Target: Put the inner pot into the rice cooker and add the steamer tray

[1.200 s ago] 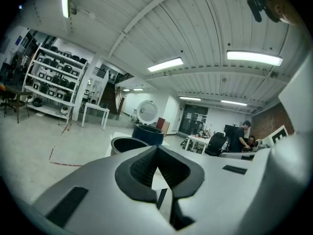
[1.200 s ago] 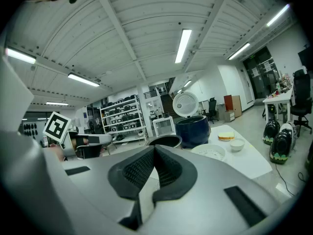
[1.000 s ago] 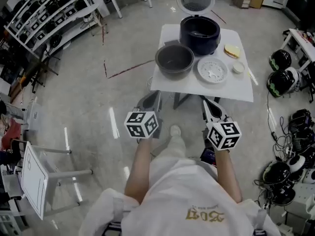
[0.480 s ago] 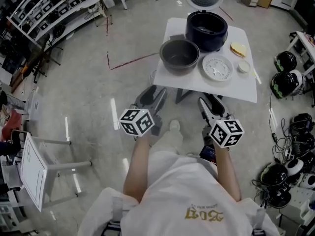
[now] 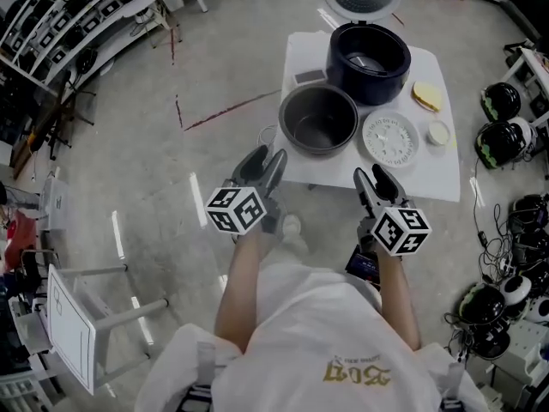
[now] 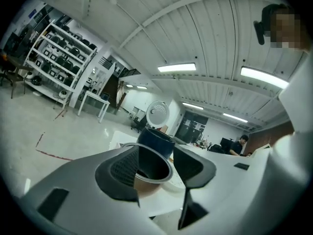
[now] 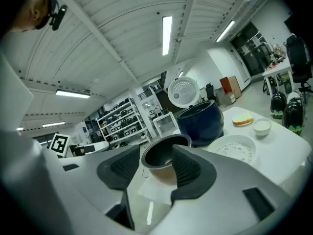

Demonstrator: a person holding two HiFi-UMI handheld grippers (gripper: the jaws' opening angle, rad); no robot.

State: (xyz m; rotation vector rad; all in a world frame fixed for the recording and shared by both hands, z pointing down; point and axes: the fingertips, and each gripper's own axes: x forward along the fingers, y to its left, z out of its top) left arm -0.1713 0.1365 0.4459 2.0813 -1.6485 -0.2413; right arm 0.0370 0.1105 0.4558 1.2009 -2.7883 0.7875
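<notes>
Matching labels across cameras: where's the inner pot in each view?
Head view: inner pot upper centre, on the table's near-left part.
Left gripper view: inner pot lower centre, seen through the open jaws.
Right gripper view: inner pot centre, through the open jaws.
Shared landmark: dark blue rice cooker behind it.

No text could be read: the gold print (image 5: 356,372) on the shirt (image 5: 309,316) stood upside down, too blurred to make out.
</notes>
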